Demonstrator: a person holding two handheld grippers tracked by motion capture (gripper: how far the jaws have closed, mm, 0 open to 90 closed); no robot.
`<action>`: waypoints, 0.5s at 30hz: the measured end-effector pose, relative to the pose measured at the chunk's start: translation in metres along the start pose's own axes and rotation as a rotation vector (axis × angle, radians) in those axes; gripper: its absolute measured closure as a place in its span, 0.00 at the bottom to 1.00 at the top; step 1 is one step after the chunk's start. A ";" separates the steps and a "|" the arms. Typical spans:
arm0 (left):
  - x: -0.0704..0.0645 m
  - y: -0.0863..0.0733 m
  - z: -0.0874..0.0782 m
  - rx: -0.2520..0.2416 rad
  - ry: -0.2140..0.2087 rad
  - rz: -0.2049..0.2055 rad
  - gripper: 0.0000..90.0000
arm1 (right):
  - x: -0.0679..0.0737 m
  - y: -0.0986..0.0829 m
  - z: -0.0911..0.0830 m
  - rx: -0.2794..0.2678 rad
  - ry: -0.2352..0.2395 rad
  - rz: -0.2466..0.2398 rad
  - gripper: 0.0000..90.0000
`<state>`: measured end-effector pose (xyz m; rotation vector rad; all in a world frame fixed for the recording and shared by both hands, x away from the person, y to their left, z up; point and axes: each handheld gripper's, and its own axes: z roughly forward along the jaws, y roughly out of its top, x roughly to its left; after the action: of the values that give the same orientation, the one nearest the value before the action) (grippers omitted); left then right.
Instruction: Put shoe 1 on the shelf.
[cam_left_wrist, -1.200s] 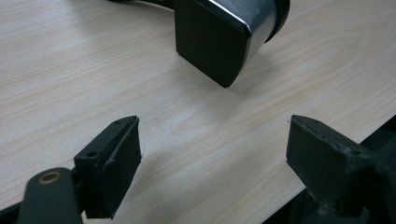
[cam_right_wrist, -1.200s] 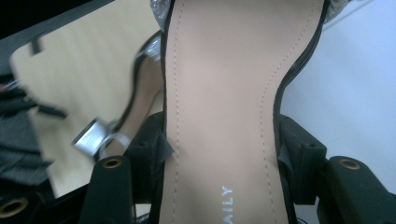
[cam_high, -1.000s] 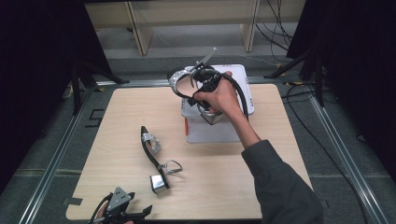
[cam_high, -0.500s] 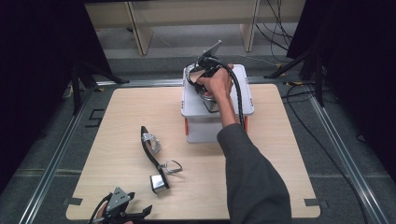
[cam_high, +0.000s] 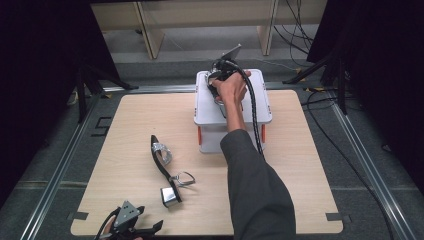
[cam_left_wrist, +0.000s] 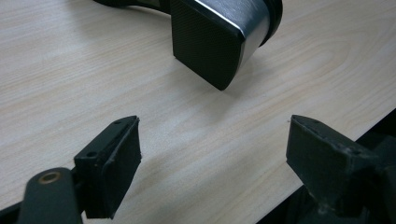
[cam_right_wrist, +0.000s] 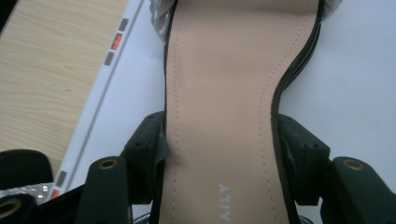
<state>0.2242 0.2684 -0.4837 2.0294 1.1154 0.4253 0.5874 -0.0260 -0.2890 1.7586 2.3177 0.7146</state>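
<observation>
High view first: the right hand-held gripper (cam_high: 218, 85) is stretched out over the white box (cam_high: 255, 107) at the far side of the table (cam_high: 300, 165), carrying a shoe to the lid. The second shoe (cam_high: 165, 167), a black heeled sandal, lies on its side on the wood near the front left, well apart from the box. The left hand-held gripper (cam_high: 150, 229) rests at the table's near edge, just beside that sandal's heel.

Left gripper view: the left hand-held gripper (cam_left_wrist: 212, 154) has its jaws spread wide with nothing between them, only bare wood. The sandal's block heel (cam_left_wrist: 217, 39), dark with a silvery side, sits just ahead of them, not touched.

Right gripper view: the right hand-held gripper (cam_right_wrist: 219, 149) is clamped across the waist of the carried sandal (cam_right_wrist: 229, 93), one jaw on each edge of the tan insole. Beneath it is the white lid, with the table off to the left.

My read: this is the placing step, shoe one going onto the box. The next move likely calls for lowering it flat, then letting go cleanly so it doesn't slide.

Against a second ago: the arm has reached farther forward, and the shoe has gone from the box's near edge to well over the lid. The other sandal and the left gripper haven't budged.
</observation>
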 end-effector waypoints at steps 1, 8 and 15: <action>0.000 0.000 0.000 -0.002 0.000 -0.004 0.19 | 0.000 0.000 0.000 -0.037 0.005 0.004 0.41; 0.000 0.000 0.000 -0.001 0.005 -0.004 0.20 | 0.005 0.001 -0.028 -0.109 0.073 0.036 0.36; -0.002 0.000 0.000 -0.006 0.002 -0.041 0.20 | 0.004 0.001 -0.058 -0.215 0.148 -0.080 0.35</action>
<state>0.2229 0.2671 -0.4836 1.9975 1.1531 0.4092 0.5647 -0.0382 -0.2371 1.5603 2.2855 1.0683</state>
